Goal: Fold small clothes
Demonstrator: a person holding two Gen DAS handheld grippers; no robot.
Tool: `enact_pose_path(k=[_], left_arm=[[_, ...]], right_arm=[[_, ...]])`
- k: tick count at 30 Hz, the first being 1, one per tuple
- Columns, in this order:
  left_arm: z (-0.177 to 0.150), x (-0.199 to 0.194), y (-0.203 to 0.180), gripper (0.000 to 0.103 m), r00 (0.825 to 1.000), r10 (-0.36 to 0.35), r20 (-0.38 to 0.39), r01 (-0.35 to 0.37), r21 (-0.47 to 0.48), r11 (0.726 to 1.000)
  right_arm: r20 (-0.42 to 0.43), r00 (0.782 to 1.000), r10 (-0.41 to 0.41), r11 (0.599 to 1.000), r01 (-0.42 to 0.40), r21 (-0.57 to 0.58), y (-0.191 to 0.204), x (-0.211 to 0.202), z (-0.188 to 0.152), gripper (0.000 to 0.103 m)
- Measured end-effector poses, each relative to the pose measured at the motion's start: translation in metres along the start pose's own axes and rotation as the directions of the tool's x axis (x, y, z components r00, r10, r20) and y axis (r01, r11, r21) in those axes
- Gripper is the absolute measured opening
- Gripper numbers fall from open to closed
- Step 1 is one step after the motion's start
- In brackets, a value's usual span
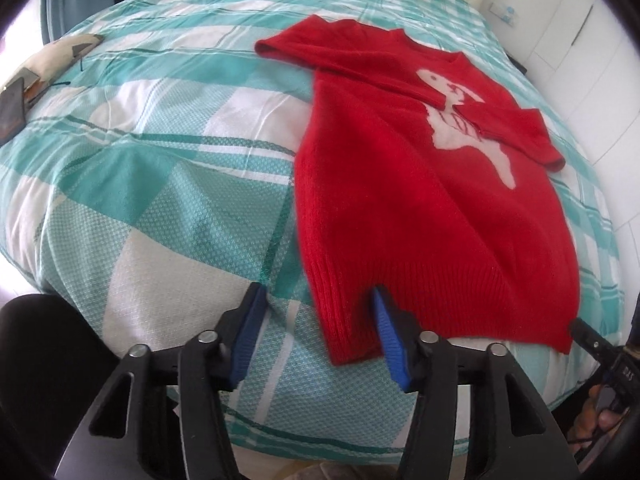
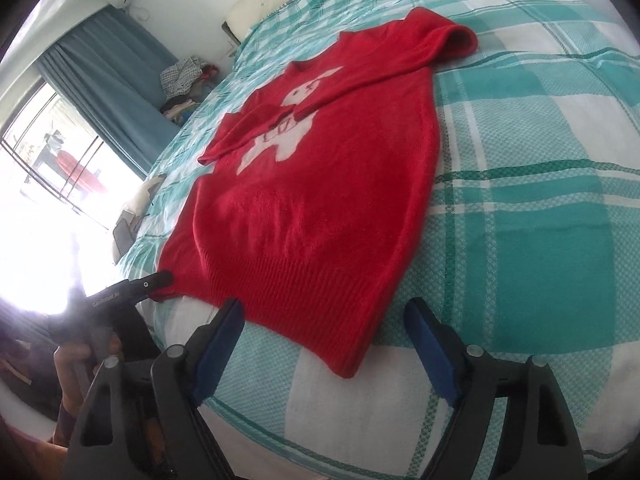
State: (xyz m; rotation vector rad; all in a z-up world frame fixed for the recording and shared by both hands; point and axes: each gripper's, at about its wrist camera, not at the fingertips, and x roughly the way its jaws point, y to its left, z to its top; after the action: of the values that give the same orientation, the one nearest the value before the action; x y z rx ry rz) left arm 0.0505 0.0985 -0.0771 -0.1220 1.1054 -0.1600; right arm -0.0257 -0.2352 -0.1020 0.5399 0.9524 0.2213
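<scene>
Lying on a teal-checked bedspread point(image 1: 168, 208), the red sweater's point(image 1: 420, 208) hem sits between both spread hand-held grippers.

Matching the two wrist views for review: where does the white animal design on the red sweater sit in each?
Left wrist: white animal design upper right, partly under the folded sleeves.
Right wrist: white animal design upper centre-left, sleeve cuffs across it.
Shared landmark: the red sweater's ribbed hem, just ahead of the fingers.

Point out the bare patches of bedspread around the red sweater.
Bare bedspread runs wide from the sweater to the small pillow; another broad stretch lies on its other side. The hem corners are crowded by the left gripper and right gripper.
</scene>
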Motion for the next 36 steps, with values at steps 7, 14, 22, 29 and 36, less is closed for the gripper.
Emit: enact_pose_path(k=[7, 14, 22, 29, 36], left_arm=[[-0.005, -0.024, 0.003, 0.002, 0.999, -0.037, 0.03, 0.037, 0.026, 0.999], [-0.021, -0.018, 0.0, 0.002, 0.997, 0.083, 0.008, -0.083, 0.109, 0.991], [-0.028, 0.003, -0.006, 0.004, 0.986, 0.164, 0.016, -0.165, 0.157, 0.974], [-0.029, -0.023, 0.002, 0.077, 0.983, 0.167, 0.071, -0.174, 0.104, 0.979], [0.003, -0.084, 0.004, 0.082, 0.965, 0.099, 0.242, -0.118, 0.063, 0.991]], right_arm=[[-0.003, 0.997, -0.073, 0.996, 0.073, -0.047, 0.001, -0.014, 0.002, 0.004], [-0.017, 0.979, -0.202, 0.977, 0.2, -0.071, 0.004, -0.05, -0.003, 0.003], [-0.063, 0.954, -0.293, 0.954, 0.287, -0.084, -0.019, -0.004, -0.018, 0.003], [-0.053, 0.954, -0.294, 0.949, 0.285, -0.135, -0.013, -0.02, -0.021, 0.039], [0.091, 0.886, -0.455, 0.848, 0.462, -0.26, 0.0, -0.081, 0.03, 0.052]])
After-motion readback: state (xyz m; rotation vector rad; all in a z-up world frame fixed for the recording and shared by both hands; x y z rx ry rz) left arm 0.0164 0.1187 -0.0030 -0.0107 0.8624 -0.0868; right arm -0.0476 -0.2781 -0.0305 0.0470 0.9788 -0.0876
